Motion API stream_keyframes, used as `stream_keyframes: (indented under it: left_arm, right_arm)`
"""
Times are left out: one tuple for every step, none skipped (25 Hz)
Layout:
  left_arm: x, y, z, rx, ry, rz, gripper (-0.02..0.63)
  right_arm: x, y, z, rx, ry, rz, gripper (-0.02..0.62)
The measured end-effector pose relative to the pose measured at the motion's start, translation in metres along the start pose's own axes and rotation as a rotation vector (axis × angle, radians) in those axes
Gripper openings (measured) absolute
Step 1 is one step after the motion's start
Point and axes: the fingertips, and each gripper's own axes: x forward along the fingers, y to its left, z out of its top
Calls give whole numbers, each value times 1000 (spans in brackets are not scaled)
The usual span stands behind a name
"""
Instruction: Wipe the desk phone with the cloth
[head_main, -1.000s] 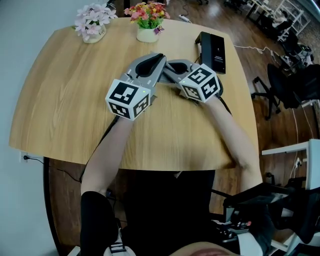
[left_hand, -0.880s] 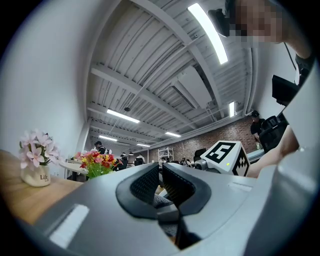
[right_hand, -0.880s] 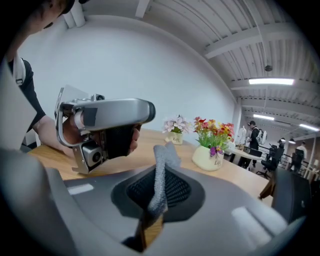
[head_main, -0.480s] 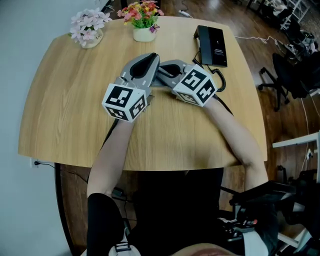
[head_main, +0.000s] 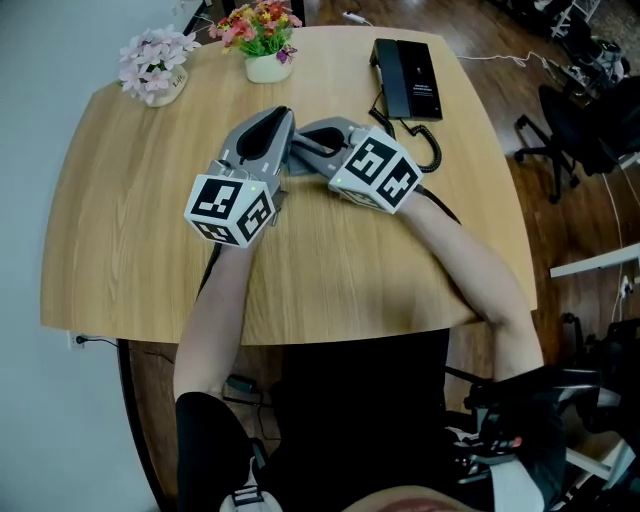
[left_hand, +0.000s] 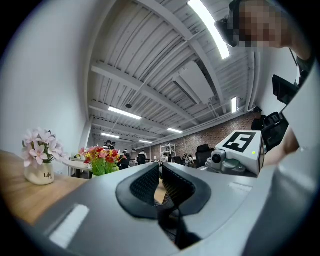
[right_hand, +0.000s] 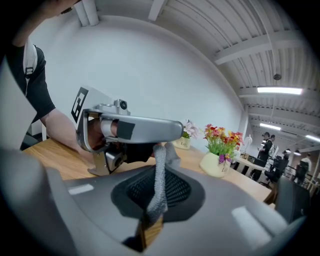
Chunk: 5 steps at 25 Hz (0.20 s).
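Note:
The black desk phone (head_main: 405, 78) lies at the table's far right, its coiled cord (head_main: 432, 152) trailing toward me. Both grippers meet over the middle of the table, short of the phone. My right gripper (head_main: 299, 140) points left and is shut on a narrow grey cloth (right_hand: 159, 187), which rises from its jaws toward the underside of the left gripper (right_hand: 132, 129). My left gripper (head_main: 279, 113) points away from me; in its own view its jaws (left_hand: 161, 167) stand together with only a thin slit and nothing seen between them. The head view hides the cloth.
A white pot of red and yellow flowers (head_main: 262, 40) and a pot of pink flowers (head_main: 152, 66) stand at the table's (head_main: 130, 250) far left. Office chairs (head_main: 580, 130) and wooden floor lie beyond the right edge.
Both grippers have stayed tip to tip and drifted slightly left in the head view. The head camera has shifted, so the phone and flowers sit further left in the picture.

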Motion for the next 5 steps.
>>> stream_keyframes:
  left_arm:
    - [0, -1, 0, 1, 0, 0, 26]
    - [1, -1, 0, 3, 0, -1, 26]
    - [1, -2, 0, 4, 0, -2, 26]
    - [1, -3, -1, 5, 1, -2, 27]
    - [2, -3, -1, 6, 1, -3, 28]
  right_arm:
    - [0, 0, 0, 2, 0, 2, 20]
    - [-1, -1, 0, 6, -1, 4, 20]
    - [-1, -1, -1, 10, -2, 6, 20]
    - [-2, -2, -1, 15, -3, 8, 20]
    - [-2, -2, -1, 20, -5, 10, 20]
